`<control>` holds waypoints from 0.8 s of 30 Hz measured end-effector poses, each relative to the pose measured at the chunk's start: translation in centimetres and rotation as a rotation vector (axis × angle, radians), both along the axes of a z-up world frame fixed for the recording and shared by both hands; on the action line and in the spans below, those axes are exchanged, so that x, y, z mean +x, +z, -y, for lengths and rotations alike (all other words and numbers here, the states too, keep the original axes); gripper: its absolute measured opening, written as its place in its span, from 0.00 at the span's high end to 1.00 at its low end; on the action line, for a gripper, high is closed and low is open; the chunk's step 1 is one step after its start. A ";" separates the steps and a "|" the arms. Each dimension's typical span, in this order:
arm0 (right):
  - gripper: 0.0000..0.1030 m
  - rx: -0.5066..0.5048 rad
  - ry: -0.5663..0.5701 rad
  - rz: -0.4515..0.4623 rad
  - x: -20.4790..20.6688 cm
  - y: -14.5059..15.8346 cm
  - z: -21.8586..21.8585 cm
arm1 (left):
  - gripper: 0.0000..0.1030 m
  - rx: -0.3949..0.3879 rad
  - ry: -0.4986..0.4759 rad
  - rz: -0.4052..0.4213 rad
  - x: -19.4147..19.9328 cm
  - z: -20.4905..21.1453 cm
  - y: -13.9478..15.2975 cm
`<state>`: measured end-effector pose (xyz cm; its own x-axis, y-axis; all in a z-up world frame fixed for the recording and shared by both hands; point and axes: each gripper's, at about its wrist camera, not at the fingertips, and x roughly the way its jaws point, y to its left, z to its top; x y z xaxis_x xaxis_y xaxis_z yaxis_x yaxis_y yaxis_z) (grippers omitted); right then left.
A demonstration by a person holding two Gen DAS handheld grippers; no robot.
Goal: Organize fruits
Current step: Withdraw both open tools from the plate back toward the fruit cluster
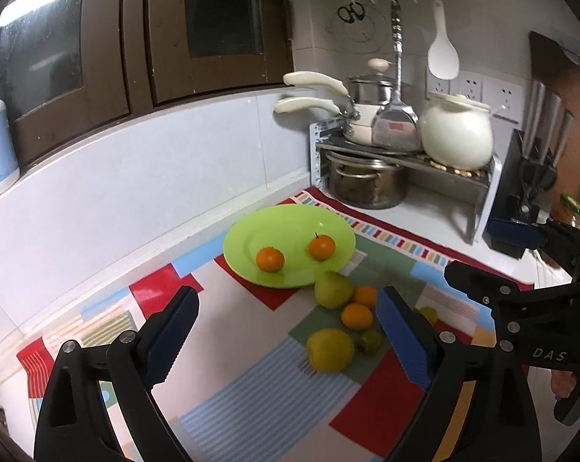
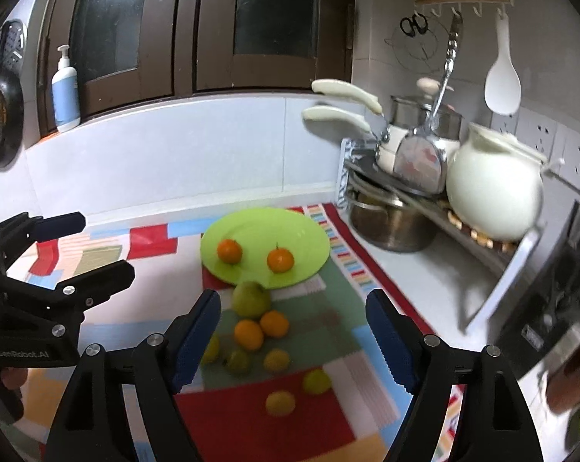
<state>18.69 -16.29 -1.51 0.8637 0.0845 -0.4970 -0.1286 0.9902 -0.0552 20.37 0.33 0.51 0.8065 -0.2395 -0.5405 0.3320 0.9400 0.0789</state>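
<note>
Both grippers empty, jaws apart: left gripper (image 1: 286, 331) and right gripper (image 2: 293, 340) hover above the patchwork mat (image 1: 251, 404) on the worktop. Green plate (image 1: 282, 231) carries two oranges (image 1: 270, 259), apart from each other. Loose fruit sits on the mat just in front of the plate: a pear (image 1: 333, 289) touching its rim, two oranges (image 2: 248, 334), several small yellow-green fruits (image 2: 280, 403).

left gripper (image 1: 286, 340) black | blue ribbed pads | silver screws | "GenRobot.AI" lettering
</note>
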 end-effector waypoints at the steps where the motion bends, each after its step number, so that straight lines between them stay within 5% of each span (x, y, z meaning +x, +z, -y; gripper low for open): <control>1: 0.24 0.003 -0.003 -0.003 -0.3 -0.3 -0.1 | 0.08 0.008 -0.008 0.001 -0.2 0.0 -0.3; 11: 0.24 0.050 -0.063 -0.100 -1.7 -4.4 0.4 | 0.08 0.098 -0.098 0.032 -1.2 0.4 -3.8; 24: 0.24 0.051 -0.106 -0.227 0.0 -9.7 0.0 | 0.09 0.162 -0.235 -0.072 2.0 1.6 -9.7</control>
<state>18.72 -16.30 -11.24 0.7359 0.0293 -0.6765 -0.0275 0.9995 0.0133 22.33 -1.28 -9.15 0.6969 -0.3215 -0.6411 0.5496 0.8136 0.1894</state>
